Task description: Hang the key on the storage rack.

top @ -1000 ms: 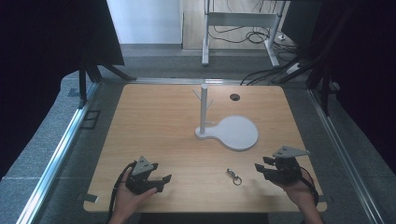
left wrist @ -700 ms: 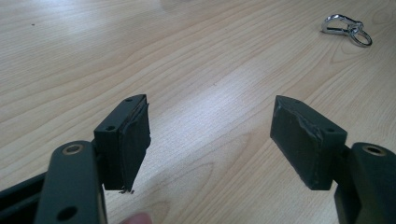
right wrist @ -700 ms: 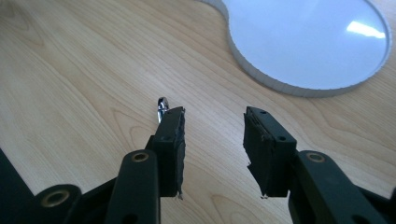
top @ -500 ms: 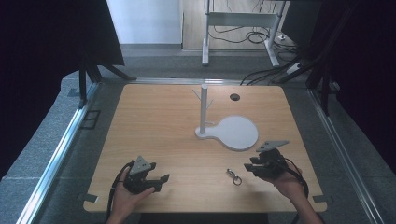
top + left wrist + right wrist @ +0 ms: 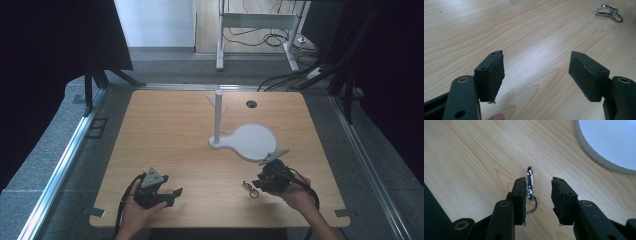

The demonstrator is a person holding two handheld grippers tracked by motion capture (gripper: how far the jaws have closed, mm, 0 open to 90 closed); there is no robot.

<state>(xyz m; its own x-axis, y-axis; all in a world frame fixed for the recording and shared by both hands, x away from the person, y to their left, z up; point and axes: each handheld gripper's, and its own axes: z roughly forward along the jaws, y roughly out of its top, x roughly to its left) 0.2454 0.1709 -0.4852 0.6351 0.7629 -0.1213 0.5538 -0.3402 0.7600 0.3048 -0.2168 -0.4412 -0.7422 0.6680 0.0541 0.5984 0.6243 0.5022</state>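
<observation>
At the near edge of the table (image 5: 175, 130), the left claw (image 5: 167, 192) rests in the person's hand with its jaws spread wide and nothing between them; in the left gripper view the clip sits well off, up and to the right. The right claw (image 5: 539, 195) is the nearer one by far. Its jaws stand partly apart, narrower than the left's, and straddle the metal clip (image 5: 530, 181), which lies flat on the wood near the front edge. The clip's long axis runs straight ahead of the claw, parallel to the jaws, its ring (image 5: 532, 207) toward the claw and its body close against one jaw. Closing would likely pinch it across its thin width. Beyond stands the white stand (image 5: 218, 117) with its round base (image 5: 252, 141). Compared with a second ago, the right claw has moved in from the right edge to the clip; the left is as it was.
</observation>
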